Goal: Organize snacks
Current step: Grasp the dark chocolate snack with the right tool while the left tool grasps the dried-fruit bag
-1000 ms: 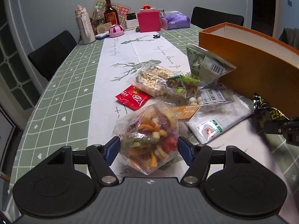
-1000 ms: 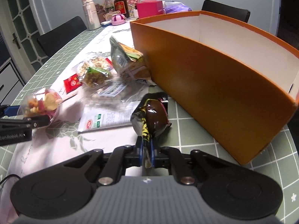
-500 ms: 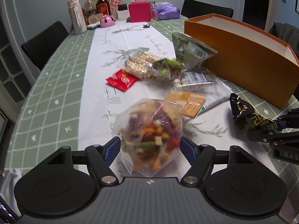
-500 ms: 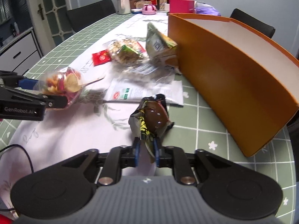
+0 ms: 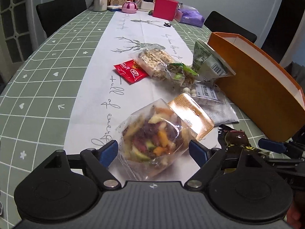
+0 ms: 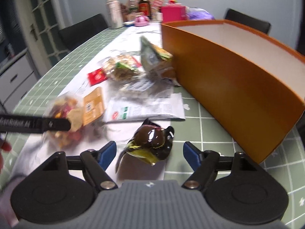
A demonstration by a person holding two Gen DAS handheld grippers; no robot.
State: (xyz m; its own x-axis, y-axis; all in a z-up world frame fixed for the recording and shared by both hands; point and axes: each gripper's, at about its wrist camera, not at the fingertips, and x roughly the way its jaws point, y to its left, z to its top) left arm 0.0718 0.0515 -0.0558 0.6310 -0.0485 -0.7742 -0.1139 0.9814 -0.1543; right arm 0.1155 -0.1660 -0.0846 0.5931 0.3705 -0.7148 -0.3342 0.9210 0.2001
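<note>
On the worktop [image 5: 43, 72], runner script reads "full of energy", other labels illegible; my left tool [image 5: 153, 150] and right tool [image 6: 149, 150] are opening around unpinched snack bags.

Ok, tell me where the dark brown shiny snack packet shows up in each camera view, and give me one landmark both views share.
Left wrist view: dark brown packet sits low at the right, just past the left tongs' right finger, below the orange box.
Right wrist view: it lies low in the centre, on the table between the opening right tongs, touching neither pad.
Shared landmark: the orange box, to the packet's right in both views.
</note>
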